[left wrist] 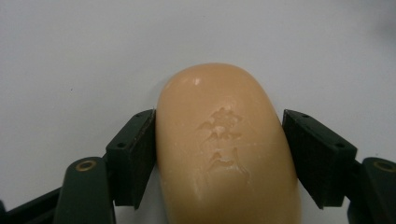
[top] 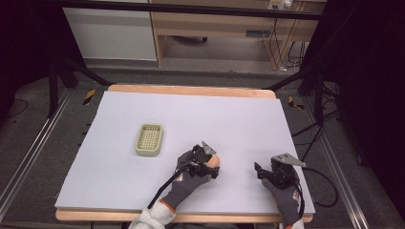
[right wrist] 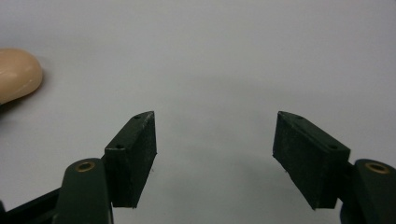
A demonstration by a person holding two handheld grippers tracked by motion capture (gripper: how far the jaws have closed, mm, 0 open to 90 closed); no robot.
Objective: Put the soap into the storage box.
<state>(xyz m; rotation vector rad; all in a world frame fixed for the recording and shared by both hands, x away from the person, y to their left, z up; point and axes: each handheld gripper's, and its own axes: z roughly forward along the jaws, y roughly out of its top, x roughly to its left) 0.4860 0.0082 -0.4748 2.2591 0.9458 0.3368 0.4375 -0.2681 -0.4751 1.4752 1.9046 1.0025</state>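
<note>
High view: empty soap dish, soap bar between left gripper jaws, right gripper agape.

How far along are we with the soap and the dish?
Done: the left claw is around the soap bar, its pads beside both flanks. In hand: the grasp itself; the left pad touches the bar, but the right looks a hair off, so I cannot call it clamped. The bar still seems to lie on the table. Left: lifting it, probably over to the soap dish. The right claw is open, idle.
</note>
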